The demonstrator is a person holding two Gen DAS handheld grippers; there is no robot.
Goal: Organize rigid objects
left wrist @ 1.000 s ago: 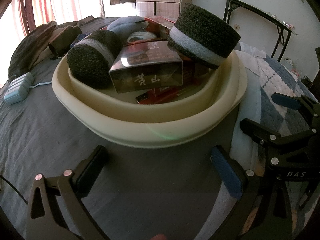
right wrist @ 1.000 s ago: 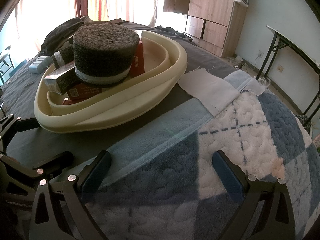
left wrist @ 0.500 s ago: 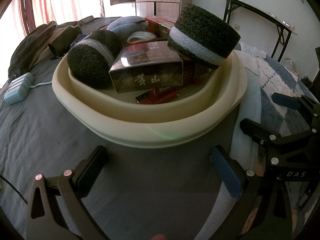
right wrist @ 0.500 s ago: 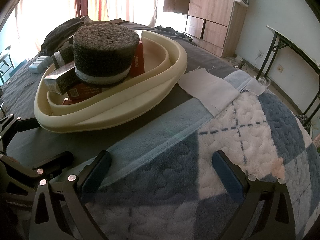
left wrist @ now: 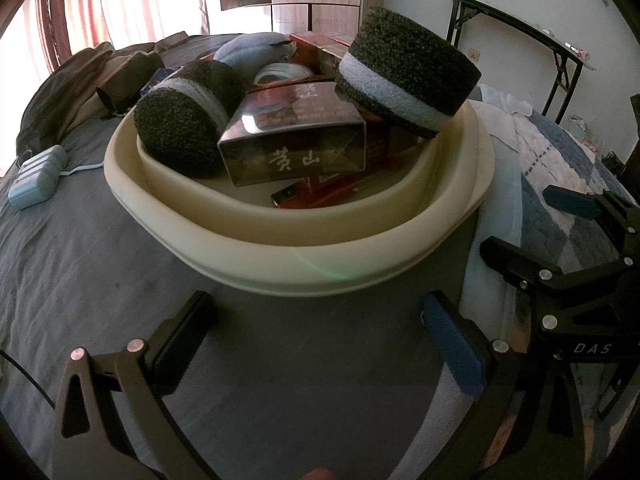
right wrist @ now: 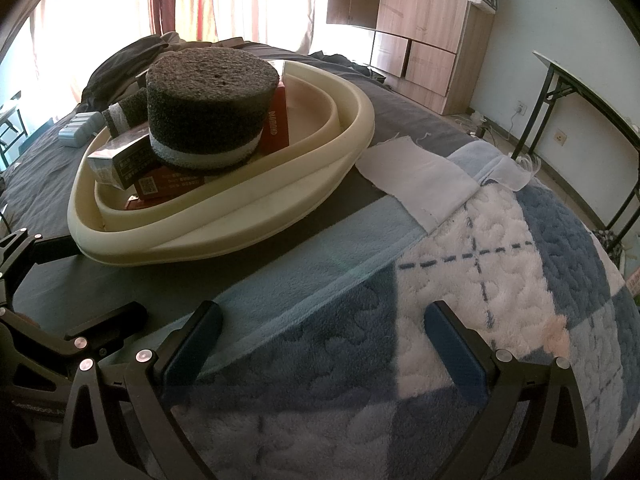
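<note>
A cream basin (left wrist: pixel 320 248) (right wrist: pixel 256 208) sits on the bed, piled with things. A large dark foam cylinder (left wrist: pixel 404 68) (right wrist: pixel 212 108) with a pale band leans on its right rim. A smaller foam cylinder (left wrist: pixel 180 128) lies at the left. Between them rests a dark glossy box (left wrist: pixel 296 140) over red boxes (left wrist: pixel 320 196) (right wrist: pixel 276 120). My left gripper (left wrist: pixel 320 340) hovers open over the grey sheet, just short of the basin. My right gripper (right wrist: pixel 320 344) stands open over the blue-white blanket, to the basin's right, and also shows in the left wrist view (left wrist: pixel 532 228). Both hold nothing.
A pale blue power strip (left wrist: pixel 36 180) lies left of the basin on the grey sheet. Dark clothes (left wrist: pixel 80 88) are heaped behind. A white cloth (right wrist: pixel 416 176) lies right of the basin. A folding table (right wrist: pixel 580 92) and a wooden wardrobe (right wrist: pixel 424 28) stand by the wall.
</note>
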